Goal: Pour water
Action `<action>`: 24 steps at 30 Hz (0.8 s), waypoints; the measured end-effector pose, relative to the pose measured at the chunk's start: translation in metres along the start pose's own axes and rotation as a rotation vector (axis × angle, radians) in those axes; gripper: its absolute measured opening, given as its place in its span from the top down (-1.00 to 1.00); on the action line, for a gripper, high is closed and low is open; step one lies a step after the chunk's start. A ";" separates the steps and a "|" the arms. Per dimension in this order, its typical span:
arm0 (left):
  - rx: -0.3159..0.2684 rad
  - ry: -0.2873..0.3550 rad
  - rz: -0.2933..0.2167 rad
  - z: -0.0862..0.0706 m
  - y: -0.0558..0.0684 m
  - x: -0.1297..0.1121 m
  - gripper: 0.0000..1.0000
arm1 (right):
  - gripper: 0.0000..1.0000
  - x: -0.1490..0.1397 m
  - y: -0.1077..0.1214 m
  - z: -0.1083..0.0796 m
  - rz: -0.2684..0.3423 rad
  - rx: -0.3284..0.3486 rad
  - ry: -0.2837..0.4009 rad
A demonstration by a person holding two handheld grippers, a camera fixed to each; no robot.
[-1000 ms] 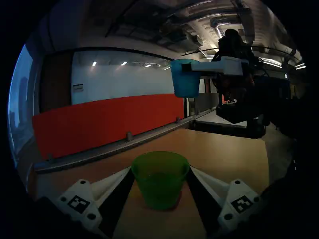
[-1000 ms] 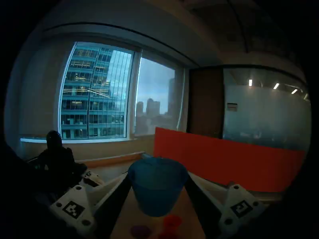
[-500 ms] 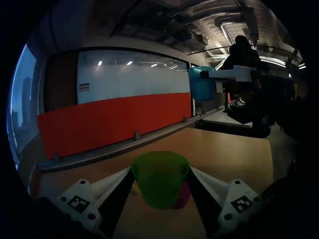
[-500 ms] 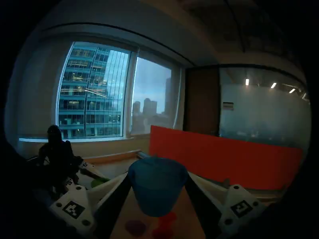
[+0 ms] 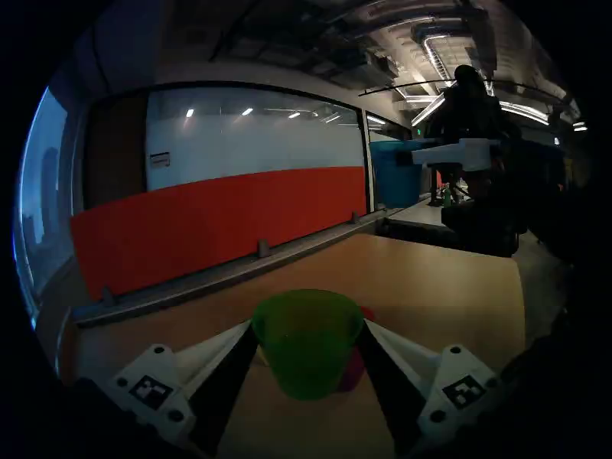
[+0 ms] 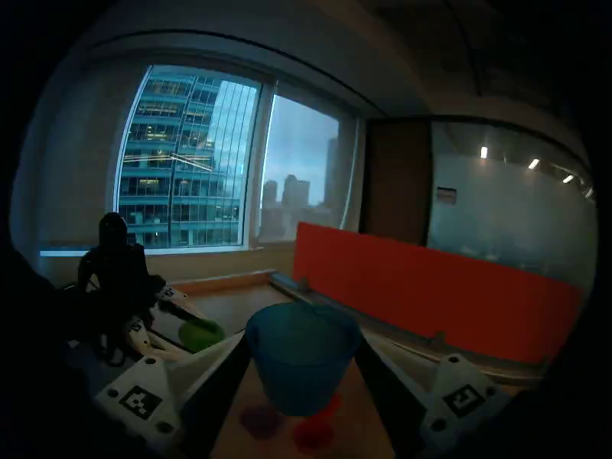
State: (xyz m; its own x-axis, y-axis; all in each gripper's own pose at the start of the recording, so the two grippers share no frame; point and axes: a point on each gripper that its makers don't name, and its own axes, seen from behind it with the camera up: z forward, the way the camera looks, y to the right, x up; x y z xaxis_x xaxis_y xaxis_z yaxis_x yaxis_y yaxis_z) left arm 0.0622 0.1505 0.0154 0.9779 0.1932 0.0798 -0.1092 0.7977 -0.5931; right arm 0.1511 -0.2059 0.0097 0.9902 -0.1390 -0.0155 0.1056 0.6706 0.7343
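- The left tool has both fingers clamped on the sides of a green cup, which stands upright between them. Whether its base touches the wood is unclear.
- The right tool is closed on a blue cup, also upright. In the left gripper view that cup hangs in the air well above the surface, far off to the right.
- The tabletop is pale brown wood, smooth and mostly bare, in dim light.
- Just behind the green cup a small pinkish-red thing lies on the wood. Below the blue cup the right gripper view shows a red round spot and a darker purple one on the surface.
- A red partition runs along the far edge of the tabletop, with a grey rail at its foot.
- Above the partition is a frosted glass wall reflecting ceiling lights, beside a dark brown panel.
- The ceiling is open, with ducts and strip lights.
- A large window looks onto high-rise towers under a dusky blue sky.
- Each tool's white fingers carry black-and-white marker squares.
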 end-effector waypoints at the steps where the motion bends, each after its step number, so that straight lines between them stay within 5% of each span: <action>1: 0.000 -0.003 -0.001 0.000 0.000 -0.001 -0.73 | -0.84 -0.003 0.001 0.000 -0.004 -0.001 -0.007; 24: -0.015 -0.148 0.002 0.005 -0.008 -0.047 -0.73 | -0.84 -0.079 0.006 -0.001 -0.007 0.009 -0.157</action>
State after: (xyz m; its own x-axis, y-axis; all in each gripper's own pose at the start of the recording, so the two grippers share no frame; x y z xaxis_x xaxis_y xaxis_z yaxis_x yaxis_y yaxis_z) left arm 0.0158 0.1380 0.0200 0.9406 0.2778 0.1952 -0.1074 0.7888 -0.6052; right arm 0.0738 -0.1901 0.0152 0.9628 -0.2565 0.0852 0.1109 0.6624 0.7409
